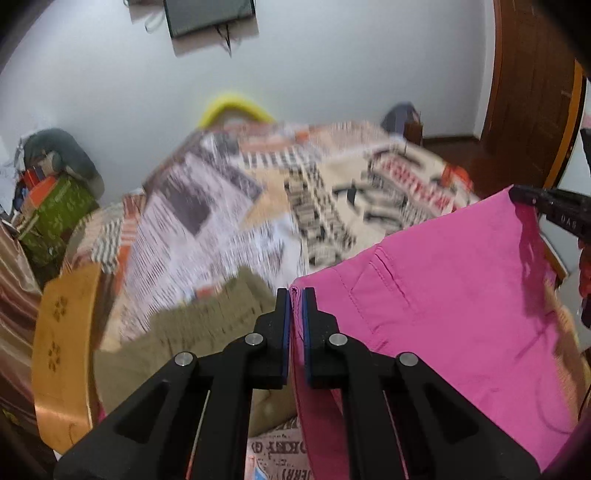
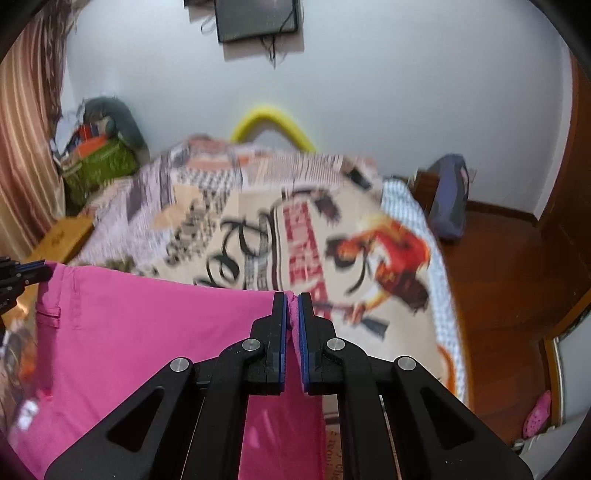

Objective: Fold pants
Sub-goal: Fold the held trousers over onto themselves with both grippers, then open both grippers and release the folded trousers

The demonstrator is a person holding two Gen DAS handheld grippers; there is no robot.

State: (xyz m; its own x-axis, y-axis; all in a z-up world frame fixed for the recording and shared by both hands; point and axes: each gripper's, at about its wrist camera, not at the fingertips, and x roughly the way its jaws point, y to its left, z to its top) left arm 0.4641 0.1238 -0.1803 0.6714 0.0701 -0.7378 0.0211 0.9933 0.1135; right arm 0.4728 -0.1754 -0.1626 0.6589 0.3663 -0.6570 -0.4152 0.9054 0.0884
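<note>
Left claw is clamped on one corner of the pink pants; fabric fills the narrow gap between its blue pads. Right claw is clamped on the opposite corner of the same edge, with a pinch of pink cloth showing between its fingertips. Each claw also appears at the margin of the other wrist view, gripping its corner.

Position of the pants: held between both claws, with the gripped edge stretched from one claw to the other above the bed. The lower part of the garment runs out of frame beneath the claws in both views, so its full length and any contact with the bed cannot be determined. A seam and a pocket slit are visible near the left claw.

Limits of visibility:
- The bedspread print is motion-blurred; its text and figures are only partly legible.
- An olive garment lies on the bed beside the left claw, partly covered by the claw body.
- A yellow curved object behind the bed is half hidden.
- A dark screen on the wall is cut off at the top edge.

Containers: a green box stands in the corner by the curtain, with assorted items heaped on it; individual items cannot be identified.
</note>
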